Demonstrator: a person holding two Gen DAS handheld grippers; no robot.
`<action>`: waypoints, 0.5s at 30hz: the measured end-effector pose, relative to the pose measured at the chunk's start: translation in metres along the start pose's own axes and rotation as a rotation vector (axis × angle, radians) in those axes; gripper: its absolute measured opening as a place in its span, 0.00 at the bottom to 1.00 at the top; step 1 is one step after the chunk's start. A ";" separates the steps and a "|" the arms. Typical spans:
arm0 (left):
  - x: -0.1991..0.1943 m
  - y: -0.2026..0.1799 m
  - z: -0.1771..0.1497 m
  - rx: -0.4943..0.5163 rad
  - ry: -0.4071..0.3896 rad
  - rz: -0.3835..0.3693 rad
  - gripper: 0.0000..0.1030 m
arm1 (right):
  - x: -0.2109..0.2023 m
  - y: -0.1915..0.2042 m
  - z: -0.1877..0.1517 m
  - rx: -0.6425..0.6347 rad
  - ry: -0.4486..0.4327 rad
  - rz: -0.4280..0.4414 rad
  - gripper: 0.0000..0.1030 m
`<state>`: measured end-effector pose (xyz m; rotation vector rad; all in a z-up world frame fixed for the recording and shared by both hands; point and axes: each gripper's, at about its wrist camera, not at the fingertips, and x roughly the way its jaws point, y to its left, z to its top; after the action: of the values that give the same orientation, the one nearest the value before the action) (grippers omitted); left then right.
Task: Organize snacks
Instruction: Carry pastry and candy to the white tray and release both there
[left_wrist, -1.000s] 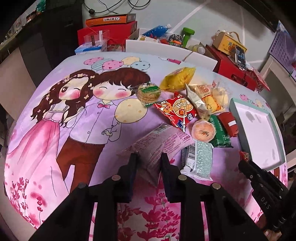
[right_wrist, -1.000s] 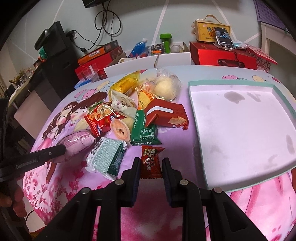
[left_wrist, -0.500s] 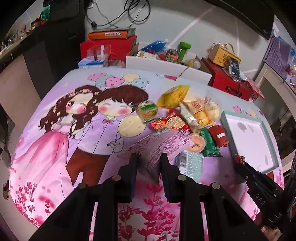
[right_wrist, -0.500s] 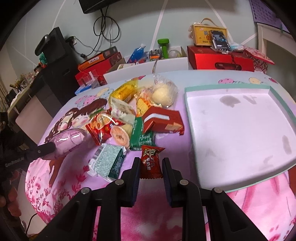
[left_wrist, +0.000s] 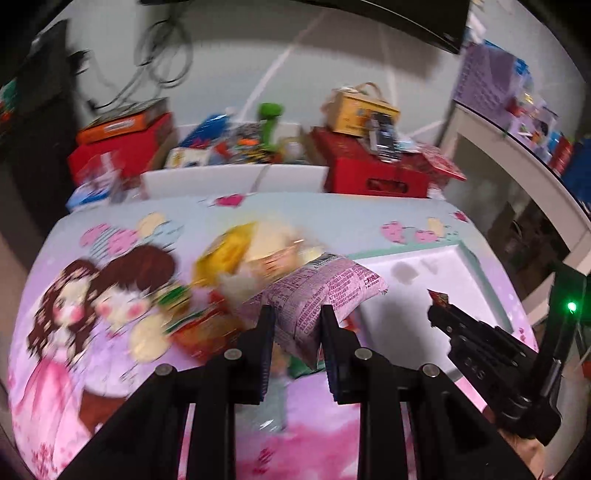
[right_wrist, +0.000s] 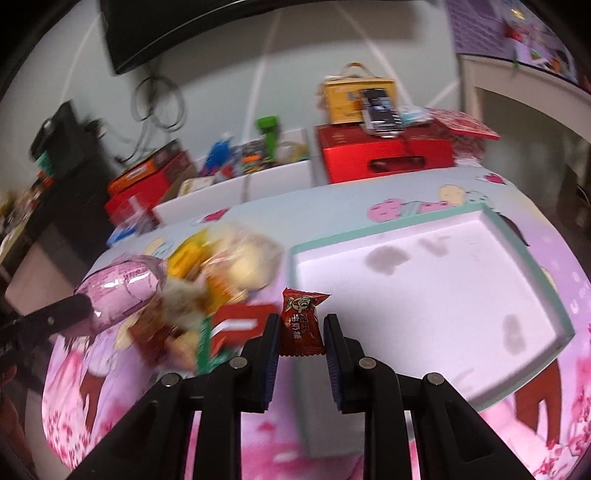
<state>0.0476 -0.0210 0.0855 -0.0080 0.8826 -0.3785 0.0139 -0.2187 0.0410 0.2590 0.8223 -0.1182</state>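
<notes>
Left tongs (left_wrist: 297, 332) pinch a purple snack packet (left_wrist: 317, 291) near its lower end; the packet stands up and tilts to the right beyond the tips, clear of the bench (left_wrist: 332, 218), which is covered with a cartoon-print cloth. Right tongs (right_wrist: 301, 336) pinch a small red candy wrapper (right_wrist: 301, 323), held upright between the pads with its crimped top above the tips. In the left wrist view, the right tongs appear to the right of the left pair, the red wrapper a small tip at their end, over the near edge of the white tray (left_wrist: 458, 258). In the right wrist view, the left tongs enter from the left edge, with the purple packet at their end. The tray, teal-rimmed, lies ahead and to the right of the right tongs; its floor shows a few grey smudges. The loose snack pile (right_wrist: 221, 280) sits ahead and to the left of the right tongs, between the two pairs: a yellow bag (right_wrist: 188, 258), a pale round bun in clear wrap (right_wrist: 251, 266) and a red-and-white pack (right_wrist: 236, 325) are discernible; the rest is motion-blurred. Beyond the bench's far edge: red boxes (right_wrist: 384, 155), a yellow carton (right_wrist: 351, 99), a green bottle (right_wrist: 269, 133).
</notes>
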 end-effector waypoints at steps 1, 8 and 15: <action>0.004 -0.006 0.004 0.009 0.003 -0.011 0.25 | 0.002 -0.006 0.004 0.015 -0.002 -0.013 0.25; 0.056 -0.066 0.028 0.125 0.064 -0.096 0.25 | 0.026 -0.059 0.028 0.119 0.006 -0.092 0.25; 0.107 -0.108 0.033 0.190 0.125 -0.124 0.25 | 0.047 -0.100 0.050 0.183 0.011 -0.150 0.25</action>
<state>0.0993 -0.1621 0.0432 0.1376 0.9692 -0.5824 0.0605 -0.3287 0.0206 0.3704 0.8428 -0.3338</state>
